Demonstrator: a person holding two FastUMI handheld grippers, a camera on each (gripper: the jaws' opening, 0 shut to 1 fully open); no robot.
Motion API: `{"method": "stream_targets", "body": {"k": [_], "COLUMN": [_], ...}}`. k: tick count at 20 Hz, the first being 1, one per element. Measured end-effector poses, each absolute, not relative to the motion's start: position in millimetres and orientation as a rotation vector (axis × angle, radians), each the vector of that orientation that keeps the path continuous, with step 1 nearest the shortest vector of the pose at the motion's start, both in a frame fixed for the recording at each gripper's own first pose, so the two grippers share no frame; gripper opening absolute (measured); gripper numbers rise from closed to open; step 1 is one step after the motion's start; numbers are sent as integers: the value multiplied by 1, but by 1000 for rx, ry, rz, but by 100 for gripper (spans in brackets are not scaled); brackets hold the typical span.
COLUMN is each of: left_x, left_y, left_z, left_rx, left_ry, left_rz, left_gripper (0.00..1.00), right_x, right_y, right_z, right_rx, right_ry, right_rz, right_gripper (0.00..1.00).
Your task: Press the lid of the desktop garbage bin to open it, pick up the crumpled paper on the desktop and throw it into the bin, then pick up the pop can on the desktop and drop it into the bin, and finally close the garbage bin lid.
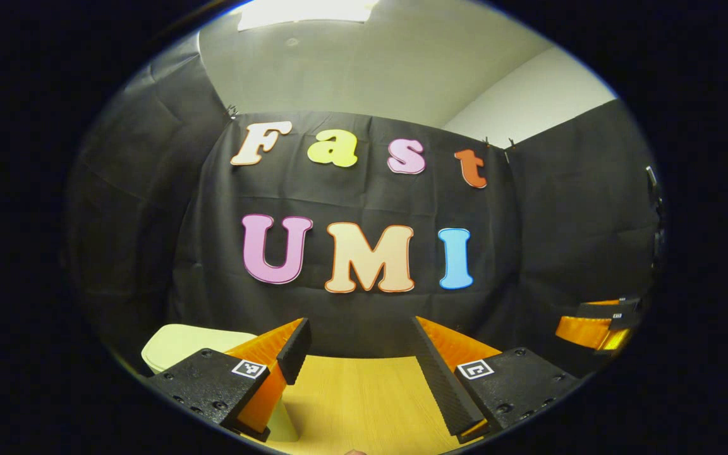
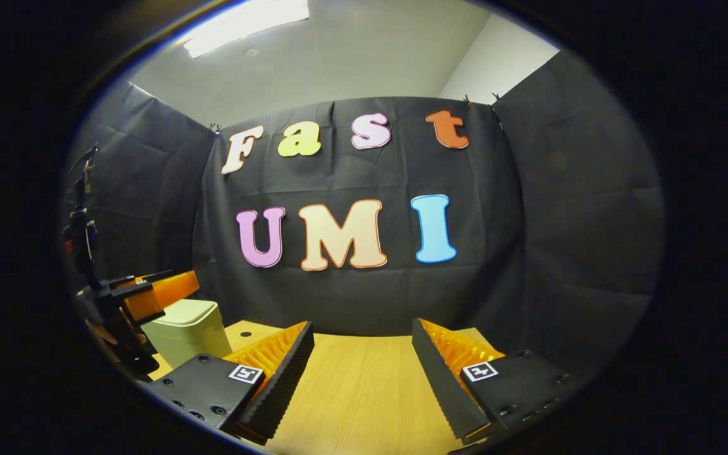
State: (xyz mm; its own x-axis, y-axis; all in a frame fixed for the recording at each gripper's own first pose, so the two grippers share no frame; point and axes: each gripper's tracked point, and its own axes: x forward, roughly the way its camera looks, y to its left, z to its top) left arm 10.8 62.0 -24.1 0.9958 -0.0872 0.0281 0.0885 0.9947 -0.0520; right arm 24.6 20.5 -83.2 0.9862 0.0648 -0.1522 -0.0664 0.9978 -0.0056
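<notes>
Left gripper (image 1: 359, 354): fingers spread wide, nothing between them, held over the wooden table (image 1: 364, 398). Bin (image 1: 181, 344): pale, lid down, just beyond its left finger. Right gripper (image 2: 363, 357): fingers likewise apart and empty, bin (image 2: 190, 328) ahead to its left.

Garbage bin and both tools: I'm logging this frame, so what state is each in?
garbage bin: lid down, closed.
left tool: open, holding nothing, above the table.
right tool: open, holding nothing.
</notes>
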Motion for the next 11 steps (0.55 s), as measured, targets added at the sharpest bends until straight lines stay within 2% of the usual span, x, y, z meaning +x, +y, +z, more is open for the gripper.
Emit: {"method": "stream_targets", "body": {"k": [1, 6, 7, 8, 11], "left_x": [10, 13, 12, 13, 11], "left_y": [57, 38, 38, 38, 36], "left_z": [-22, -30, -29, -23, -17], "left_rx": [-48, -80, -86, -94, -73], "left_ry": [-27, 16, 17, 0, -19], "left_rz": [-102, -145, -141, -140, -149], "left_gripper": [94, 93, 91, 94, 93], "right_x": [25, 16, 15, 13, 9], "right_y": [12, -14, -17, -19, -21], "right_z": [-78, -61, -61, -61, -54], "right_rx": [-20, 2, 0, -5, -12], "right_ry": [133, 93, 90, 88, 66], "right_rz": [41, -27, -34, -42, -47], "right_gripper": [99, 98, 98, 98, 98]}}
